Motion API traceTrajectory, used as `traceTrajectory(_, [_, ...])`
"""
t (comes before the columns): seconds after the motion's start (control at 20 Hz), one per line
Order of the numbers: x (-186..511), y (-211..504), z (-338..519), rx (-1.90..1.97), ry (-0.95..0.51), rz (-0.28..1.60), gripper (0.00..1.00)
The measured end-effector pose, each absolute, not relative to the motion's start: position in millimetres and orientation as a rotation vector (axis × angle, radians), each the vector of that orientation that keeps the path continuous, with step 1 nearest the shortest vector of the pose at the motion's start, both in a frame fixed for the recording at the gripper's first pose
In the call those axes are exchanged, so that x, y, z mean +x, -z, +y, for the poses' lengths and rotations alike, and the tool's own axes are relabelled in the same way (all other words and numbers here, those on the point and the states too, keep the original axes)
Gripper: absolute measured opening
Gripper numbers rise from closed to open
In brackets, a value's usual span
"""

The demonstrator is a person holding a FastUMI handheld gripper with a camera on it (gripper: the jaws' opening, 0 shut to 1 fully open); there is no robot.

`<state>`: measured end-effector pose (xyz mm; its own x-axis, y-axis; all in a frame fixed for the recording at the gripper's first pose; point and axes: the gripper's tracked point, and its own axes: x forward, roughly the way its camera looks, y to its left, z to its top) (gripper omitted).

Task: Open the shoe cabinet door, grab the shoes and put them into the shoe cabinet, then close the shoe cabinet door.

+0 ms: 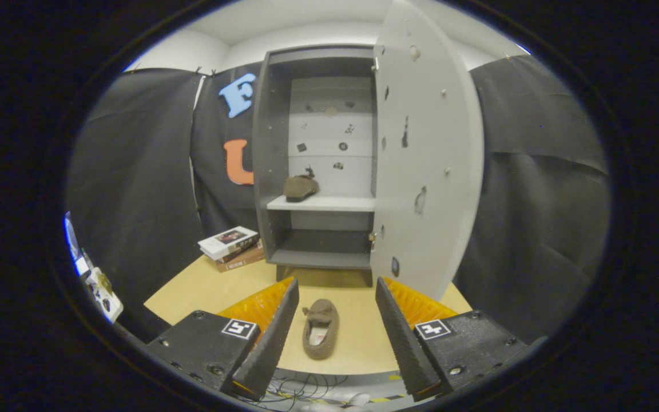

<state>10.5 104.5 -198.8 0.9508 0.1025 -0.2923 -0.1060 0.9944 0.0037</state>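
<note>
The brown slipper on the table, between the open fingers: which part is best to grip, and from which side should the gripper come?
Probably across the sides of the brown slipper, near its open heel end. It lies flat on the table, sole down, with the toe toward the shoe cabinet, so its narrow width runs across the open gripper. Come down from above, one finger on each side.

Tongs: black screw-studded housings, square black-and-white markers, ribbed wedge fingers spread wide.

Between the spread fingers lies a brown suede-like matt slipper on pale smooth wooden tabletop; beyond them, a grey matt board cabinet.
</note>
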Motion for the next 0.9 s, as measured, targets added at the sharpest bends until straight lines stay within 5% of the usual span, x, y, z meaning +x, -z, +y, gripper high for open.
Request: traceTrajectory(0.9, [155,461,172,0.126,-0.104,0.743,0.86])
